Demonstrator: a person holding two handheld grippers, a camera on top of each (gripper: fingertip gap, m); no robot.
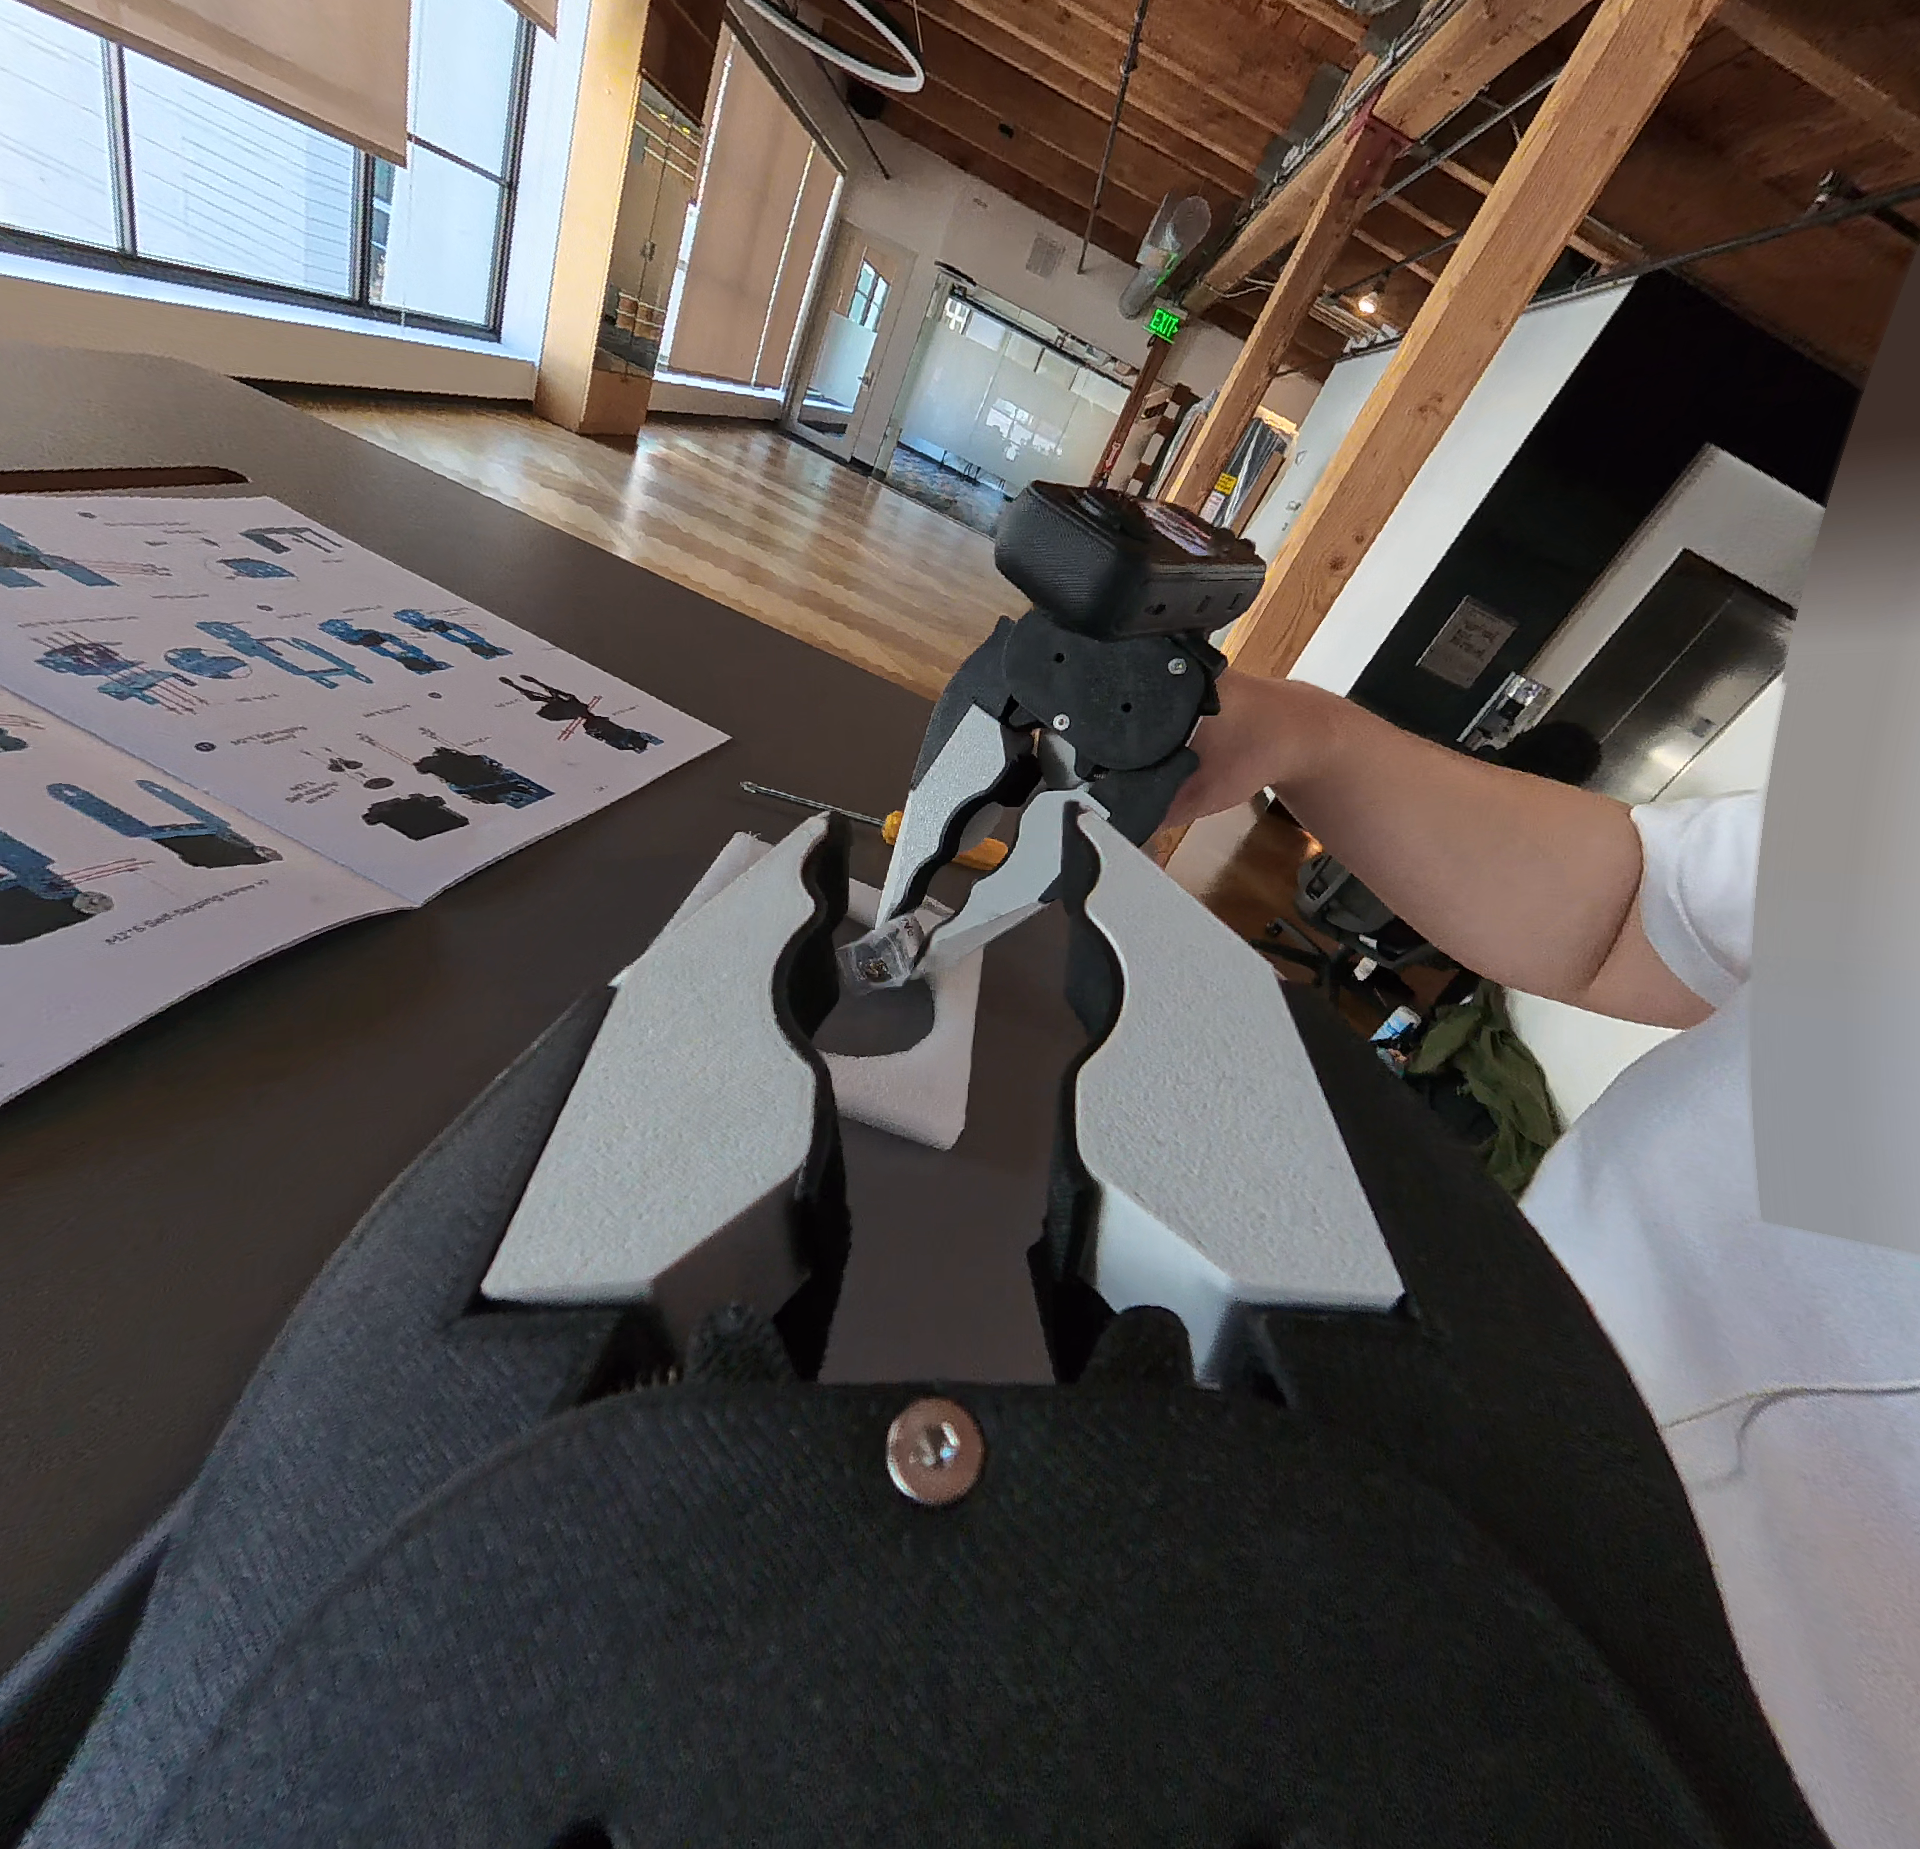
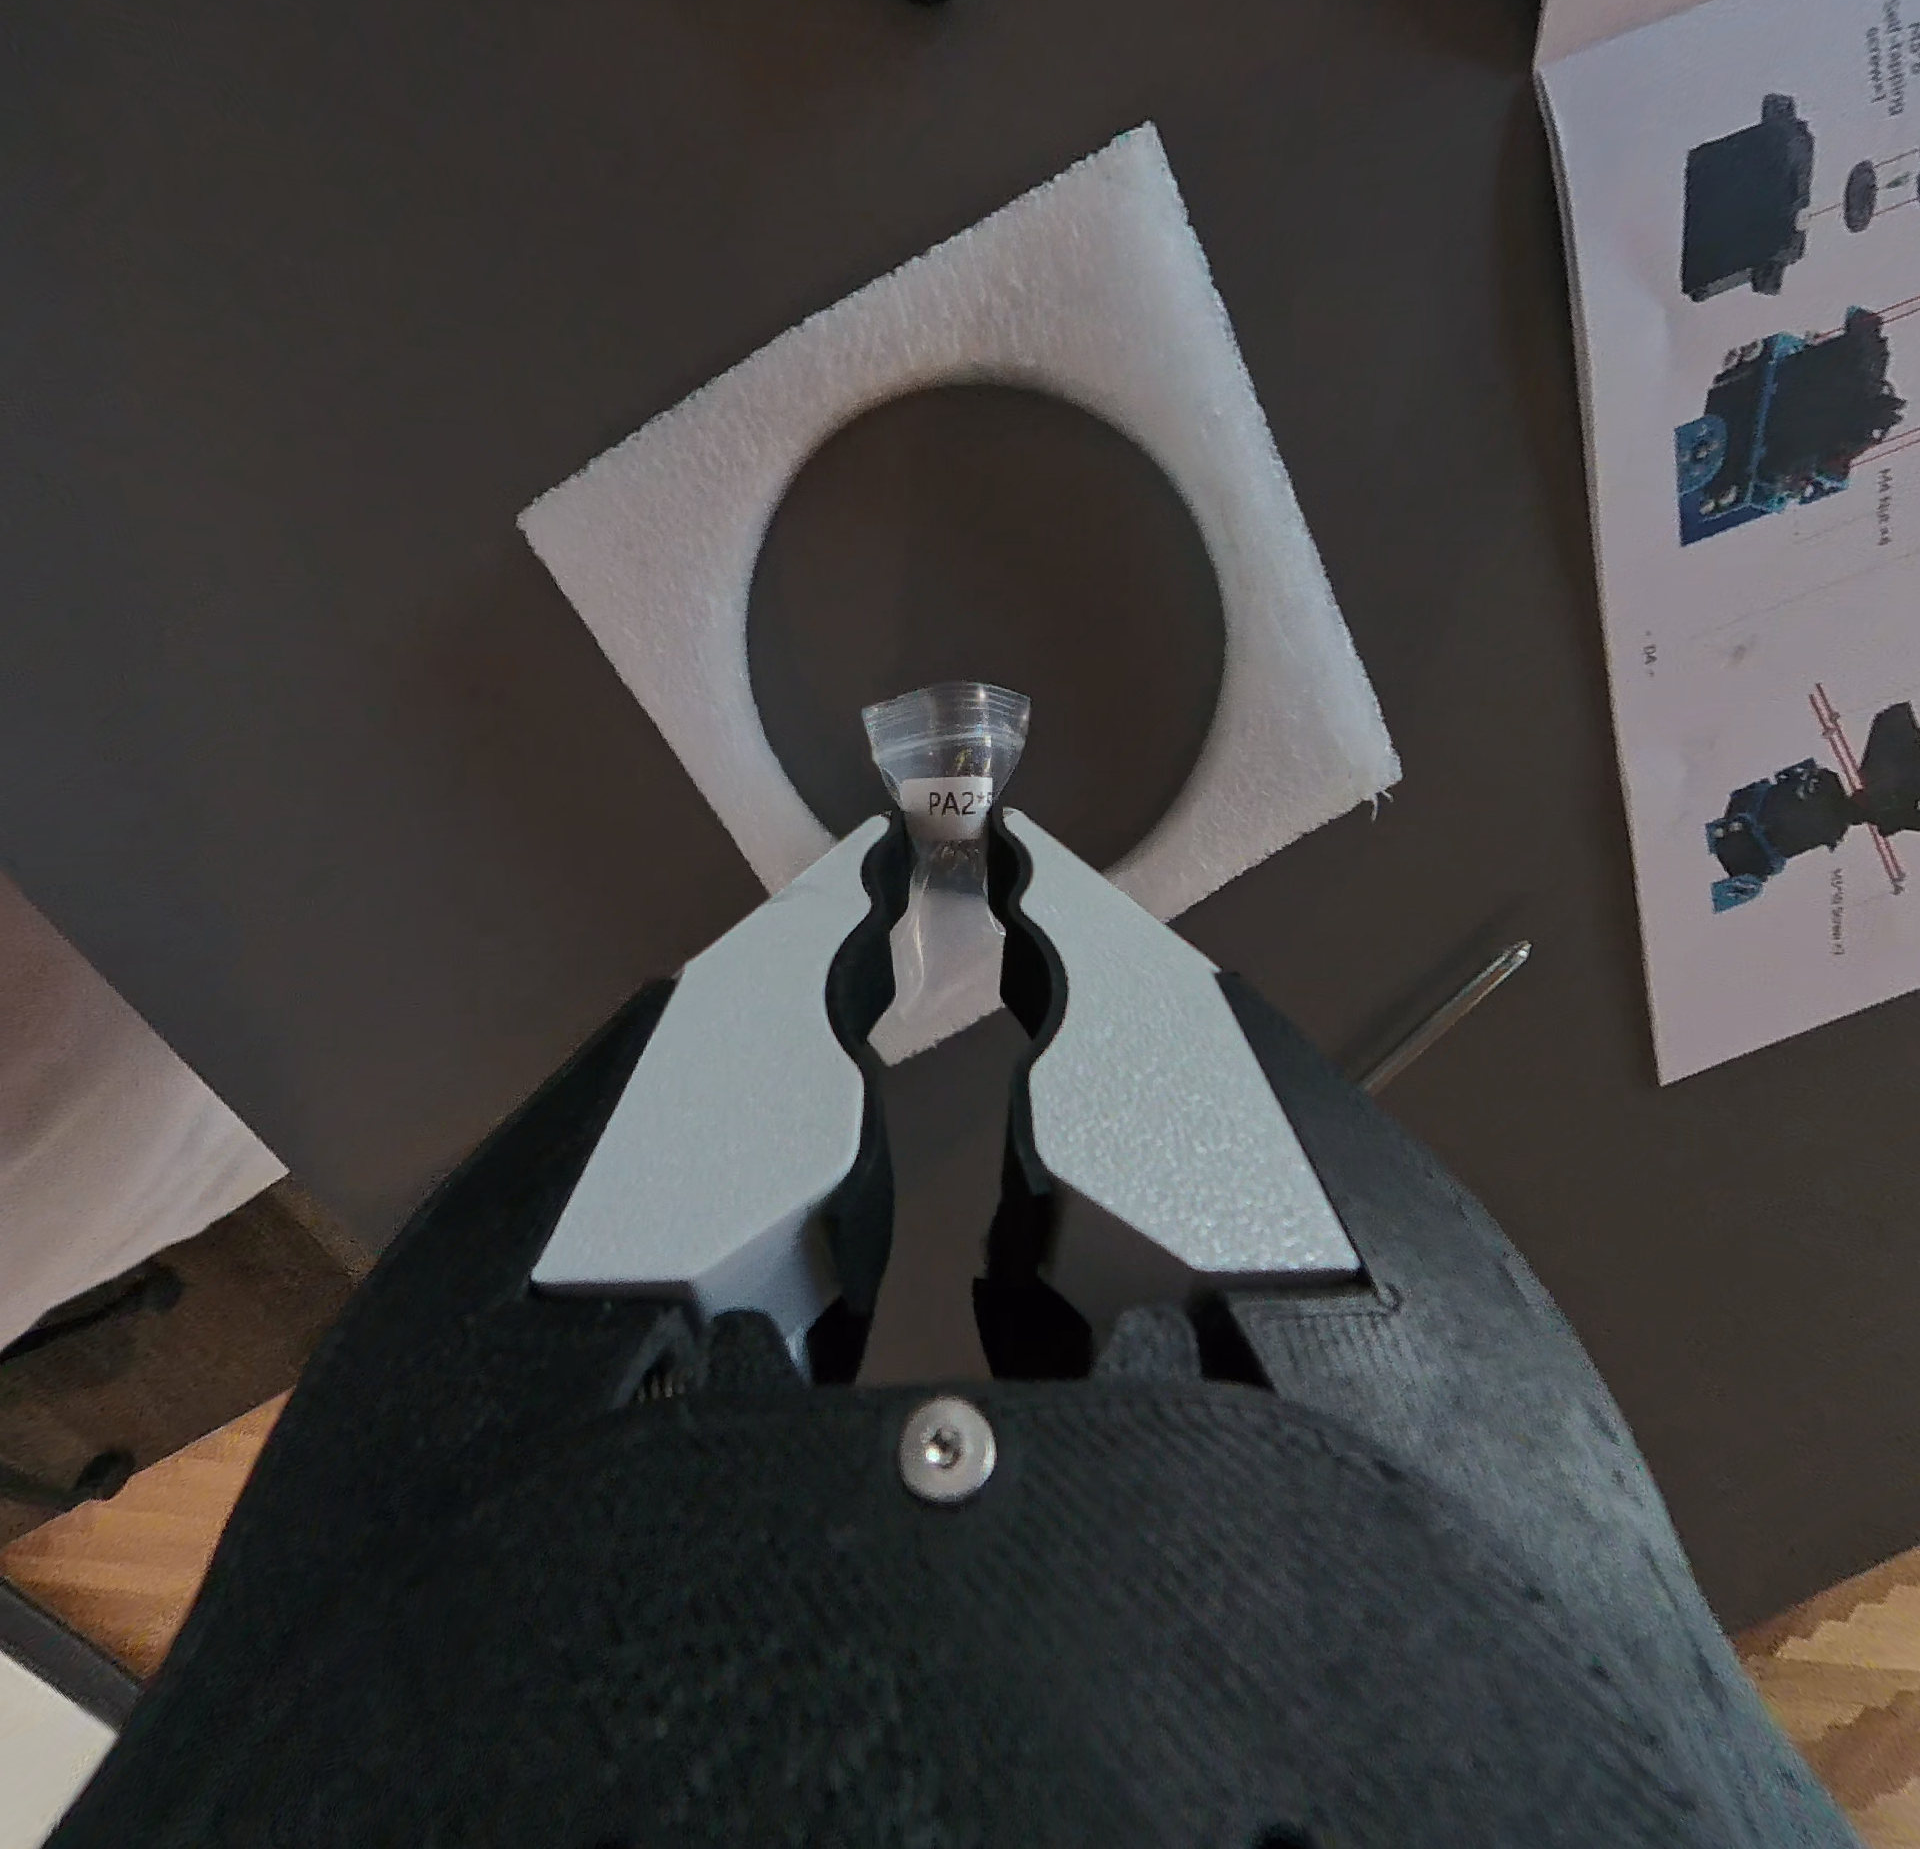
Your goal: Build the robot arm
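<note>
My right gripper [image 2: 948, 812] is shut on a small clear plastic bag [image 2: 951, 750] with a white label and tiny dark parts inside. It holds the bag above the round hole of a white foam square [image 2: 1039, 272] lying on the dark table [image 2: 312, 345]. In the left wrist view the right gripper [image 1: 914, 942] points down with the bag [image 1: 878, 960] at its tips, just over the foam [image 1: 904, 1087]. My left gripper [image 1: 951, 833] is open and empty, its fingers on either side of the foam's near part, close to the right gripper.
An open instruction booklet [image 1: 312, 719] lies left of the foam; it also shows in the right wrist view [image 2: 1766, 449]. A screwdriver with a yellow handle [image 1: 977, 849] lies behind the foam; its shaft [image 2: 1455, 1010] shows too. A person's arm [image 1: 1403, 843] holds the right gripper. The table edge [image 1: 727, 594] is beyond. The grippers' ends are close to 20 centimetres from one another.
</note>
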